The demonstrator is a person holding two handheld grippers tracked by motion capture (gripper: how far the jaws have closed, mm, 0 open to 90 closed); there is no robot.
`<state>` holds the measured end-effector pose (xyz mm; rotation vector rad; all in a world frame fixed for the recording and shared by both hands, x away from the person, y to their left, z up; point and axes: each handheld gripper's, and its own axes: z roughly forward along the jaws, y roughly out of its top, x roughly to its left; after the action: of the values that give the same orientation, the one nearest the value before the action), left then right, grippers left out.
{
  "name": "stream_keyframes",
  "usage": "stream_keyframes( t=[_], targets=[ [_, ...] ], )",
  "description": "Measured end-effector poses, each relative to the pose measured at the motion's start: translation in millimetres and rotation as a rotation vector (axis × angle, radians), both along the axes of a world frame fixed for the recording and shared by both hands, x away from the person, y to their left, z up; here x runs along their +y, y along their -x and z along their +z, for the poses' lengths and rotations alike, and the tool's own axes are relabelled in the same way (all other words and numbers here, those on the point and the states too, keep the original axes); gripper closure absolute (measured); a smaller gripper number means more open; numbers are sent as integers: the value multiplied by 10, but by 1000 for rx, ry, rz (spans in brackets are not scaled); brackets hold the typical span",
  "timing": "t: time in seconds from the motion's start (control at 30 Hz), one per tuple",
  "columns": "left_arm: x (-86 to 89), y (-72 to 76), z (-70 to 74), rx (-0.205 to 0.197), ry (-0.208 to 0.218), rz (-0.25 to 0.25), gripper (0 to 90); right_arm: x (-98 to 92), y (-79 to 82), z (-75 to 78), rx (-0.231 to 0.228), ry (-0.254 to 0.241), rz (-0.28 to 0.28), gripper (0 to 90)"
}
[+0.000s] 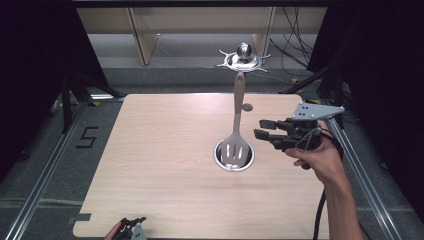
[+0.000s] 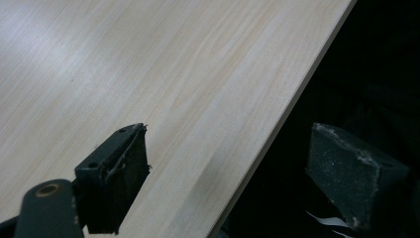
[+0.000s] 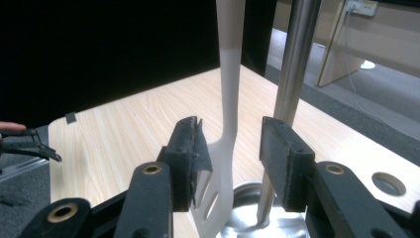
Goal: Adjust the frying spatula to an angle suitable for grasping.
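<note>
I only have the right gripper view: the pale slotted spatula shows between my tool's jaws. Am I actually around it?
Observer: No. In the high view the right tool is open, beside the pale slotted plastic spatula, with a gap between them.
Operator: What does it hang from?
Observer: A hook on the shiny steel rack top; its blade reaches down over the round steel base.
Operator: Where's my other tool?
Observer: The left tool is at the near edge of the light wooden table, open and holding nothing.
</note>
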<state>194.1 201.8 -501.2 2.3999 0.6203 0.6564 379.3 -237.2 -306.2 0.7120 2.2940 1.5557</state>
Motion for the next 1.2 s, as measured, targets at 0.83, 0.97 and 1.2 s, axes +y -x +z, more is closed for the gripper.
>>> stream_keyframes(
  t=[0.83,0.97,1.2],
  targets=[
    [3,-3,20,-7,10,-4,154,-139,55,-442,63,70,-114,419],
    [-7,-3,32,-2,10,-7,154,-144,77,-528,81,80,-122,410],
    [-7,-18,25,0,16,-4,154,-144,113,-651,98,131,-140,401]
  ],
)
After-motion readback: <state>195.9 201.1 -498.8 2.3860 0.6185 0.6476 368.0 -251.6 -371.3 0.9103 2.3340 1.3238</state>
